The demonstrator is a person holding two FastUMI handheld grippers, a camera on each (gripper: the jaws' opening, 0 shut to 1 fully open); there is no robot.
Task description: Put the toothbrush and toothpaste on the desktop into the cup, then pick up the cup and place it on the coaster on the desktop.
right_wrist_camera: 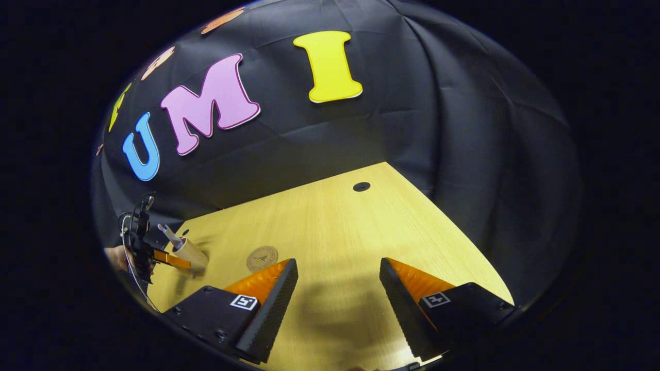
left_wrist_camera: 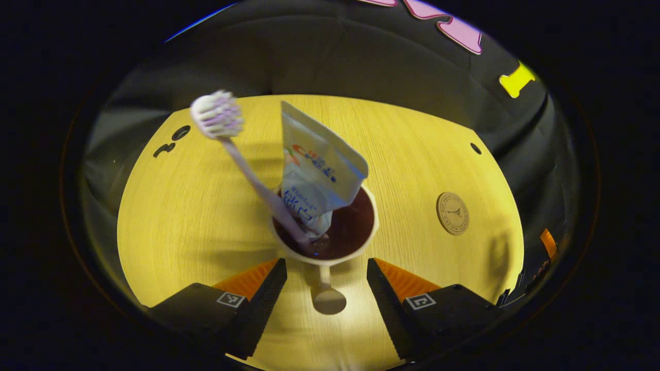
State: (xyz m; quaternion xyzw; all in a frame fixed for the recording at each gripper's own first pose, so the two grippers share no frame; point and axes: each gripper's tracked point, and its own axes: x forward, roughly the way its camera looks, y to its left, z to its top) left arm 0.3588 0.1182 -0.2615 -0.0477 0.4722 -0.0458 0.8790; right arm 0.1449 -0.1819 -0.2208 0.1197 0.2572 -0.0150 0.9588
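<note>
A pale cup with a dark inside stood on the wooden table, seen from above in the left gripper view. Its handle pointed toward six o'clock, into the gap between the fingers of the left tongs. Those tongs were spread wide, one finger on each side of the handle and neither pressing on it.

A toothbrush stood in the cup, its bristled head leaning out toward eleven o'clock. Beside it a toothpaste tube rested cap-down in the cup, its flat crimped end rising toward twelve o'clock. Brush and tube touched near the cup's rim.

A round coaster lay flat on the table at about three o'clock from the cup, apart from it and bare.

In the right gripper view, the right tongs hung open over bare wood, gripping nothing. From there the coaster lay just beyond the tip of the finger at about ten o'clock. Farther off toward nine o'clock stood the cup with the toothbrush poking out, and the left tongs met it from the side, a person's hand behind them. A small dark hole marked the table near the wall at twelve o'clock.
</note>
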